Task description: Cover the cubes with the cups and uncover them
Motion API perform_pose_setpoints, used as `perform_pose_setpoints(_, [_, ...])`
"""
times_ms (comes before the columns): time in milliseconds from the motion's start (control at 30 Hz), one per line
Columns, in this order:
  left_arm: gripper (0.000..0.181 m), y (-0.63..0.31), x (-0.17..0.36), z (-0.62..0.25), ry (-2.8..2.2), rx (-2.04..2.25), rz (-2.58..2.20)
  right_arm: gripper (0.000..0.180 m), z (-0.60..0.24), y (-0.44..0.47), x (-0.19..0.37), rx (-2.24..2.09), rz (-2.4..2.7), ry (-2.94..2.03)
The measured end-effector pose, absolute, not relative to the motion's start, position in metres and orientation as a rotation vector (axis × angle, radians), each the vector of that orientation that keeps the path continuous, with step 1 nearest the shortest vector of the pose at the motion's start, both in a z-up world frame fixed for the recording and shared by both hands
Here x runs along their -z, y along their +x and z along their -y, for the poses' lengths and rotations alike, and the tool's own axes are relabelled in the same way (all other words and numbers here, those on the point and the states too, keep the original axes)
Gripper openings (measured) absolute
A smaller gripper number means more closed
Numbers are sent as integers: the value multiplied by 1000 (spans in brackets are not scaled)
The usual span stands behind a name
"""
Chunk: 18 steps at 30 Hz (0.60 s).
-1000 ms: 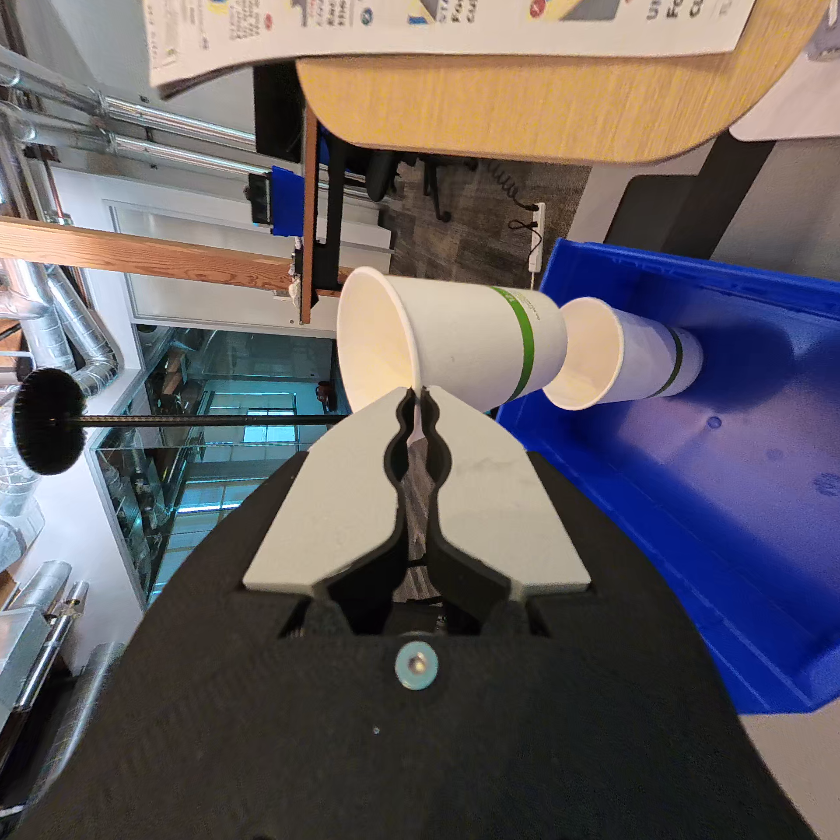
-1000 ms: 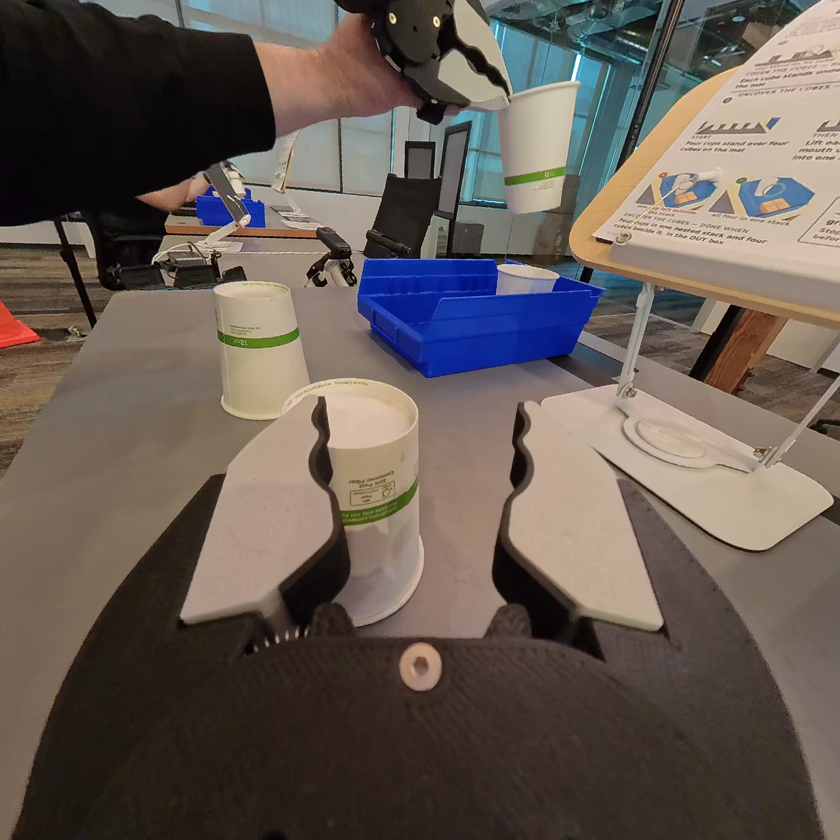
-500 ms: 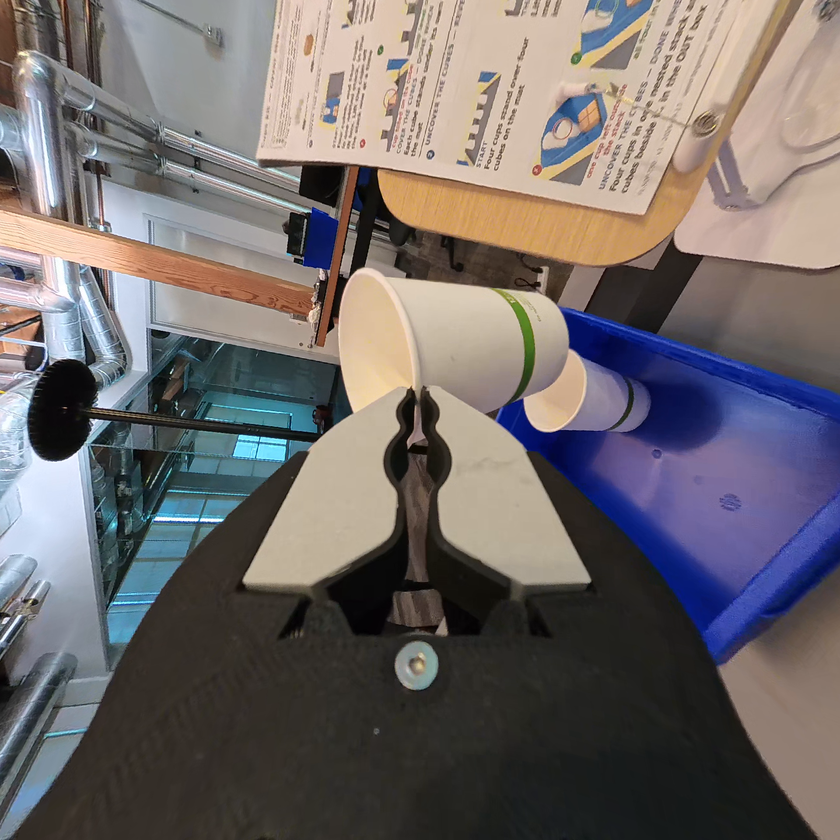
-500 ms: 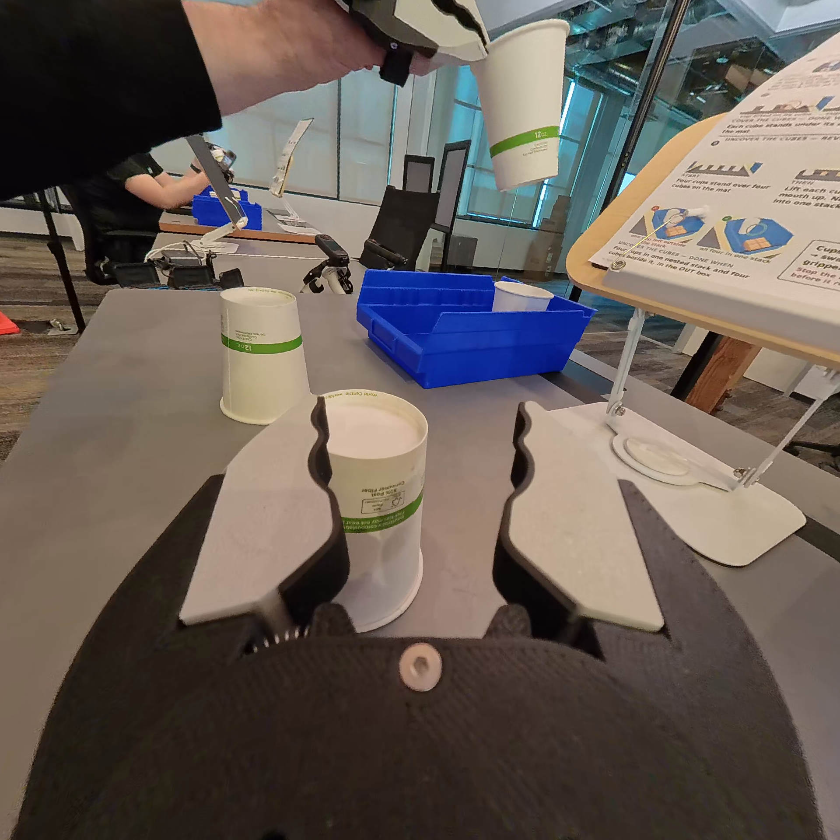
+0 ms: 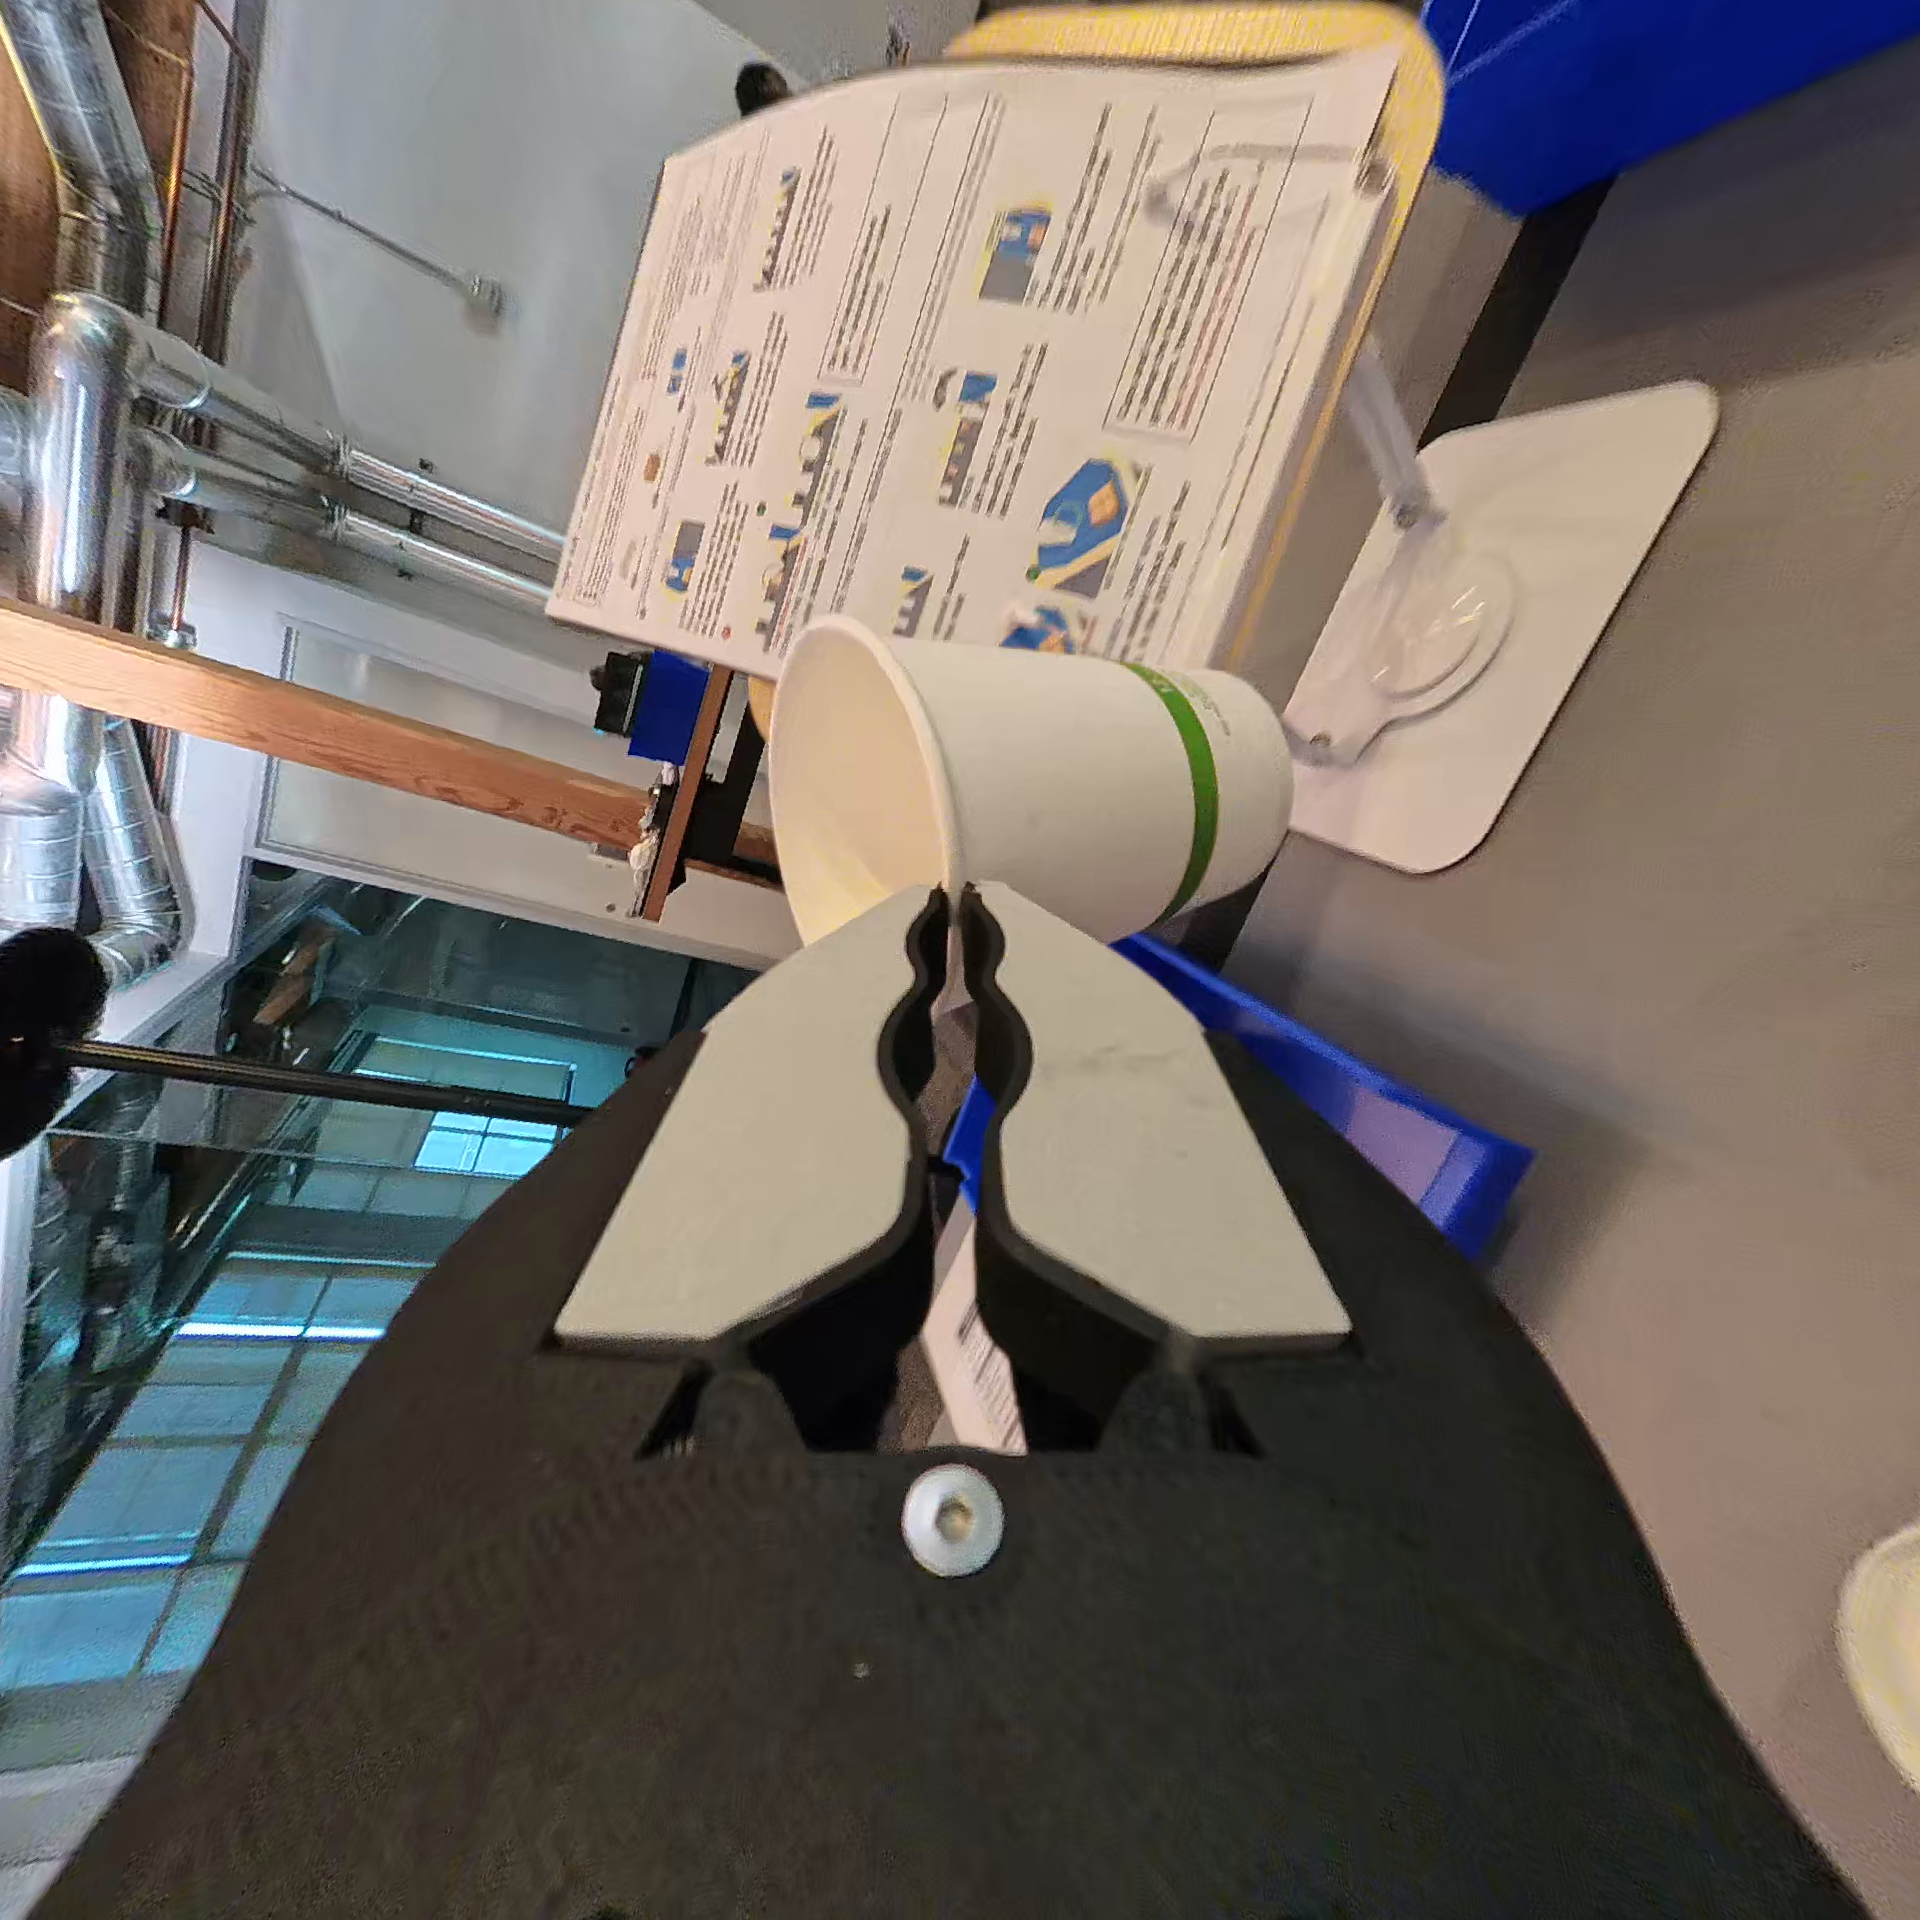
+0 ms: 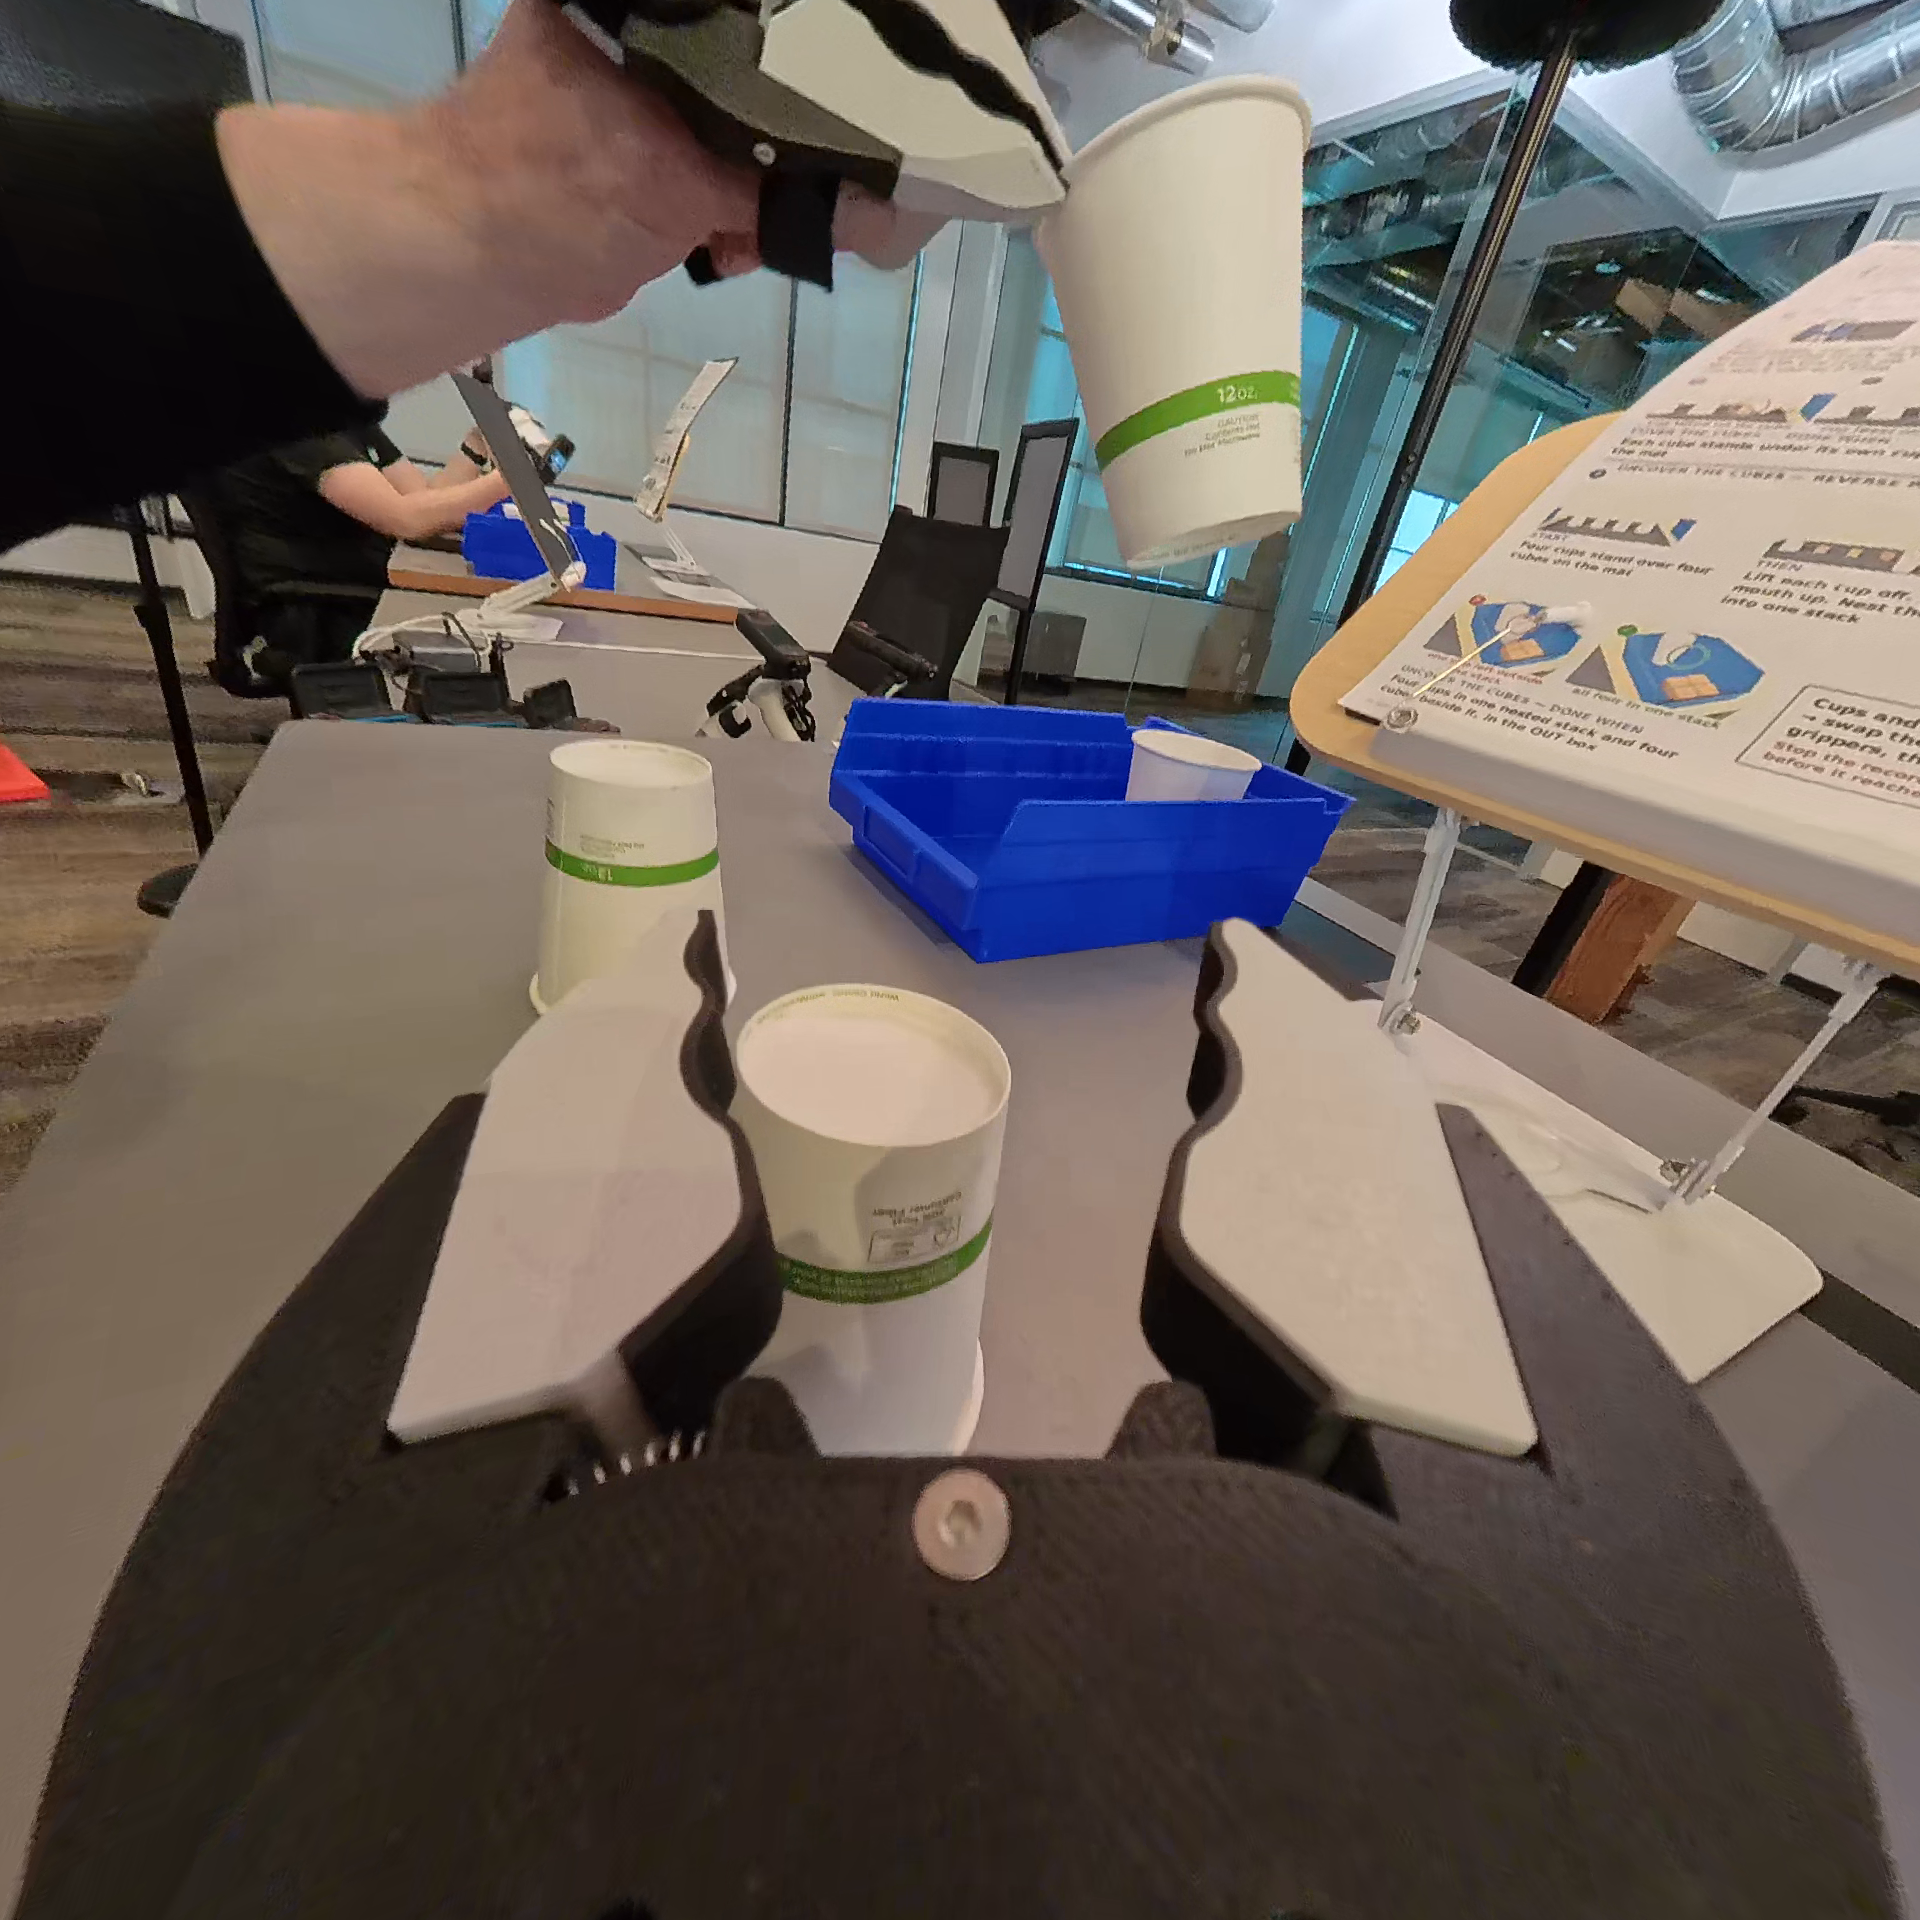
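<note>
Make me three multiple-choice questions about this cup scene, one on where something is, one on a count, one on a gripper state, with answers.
1. Where is the cup in the bin?
A. in the blue bin
B. on the stand
C. on the floor

2. How many cups stand mouth down on the table?
A. one
B. two
C. four

3. The left gripper is:
A. wide open
B. shut on the held cup
C. out of view

Answers: A, it rises above the bin wall; B, the near cup and the far cup; B, fingers pinch its rim.
</note>
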State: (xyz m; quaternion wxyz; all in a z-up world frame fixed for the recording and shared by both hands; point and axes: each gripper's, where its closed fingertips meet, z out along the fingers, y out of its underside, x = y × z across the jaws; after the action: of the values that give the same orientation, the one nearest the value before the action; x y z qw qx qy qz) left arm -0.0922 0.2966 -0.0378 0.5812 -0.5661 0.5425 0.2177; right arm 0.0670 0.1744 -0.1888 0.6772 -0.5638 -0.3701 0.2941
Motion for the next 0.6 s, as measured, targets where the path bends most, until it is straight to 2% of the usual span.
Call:
perform_pose_setpoints(333, [3, -20, 47, -223, -1286, -195, -1254, 106, -173, 66, 144, -887, 690, -1196])
perform_pose_setpoints(600, [3, 22, 56, -175, -1277, 30, -1265, 113, -183, 70, 114, -1005, 601, -1155])
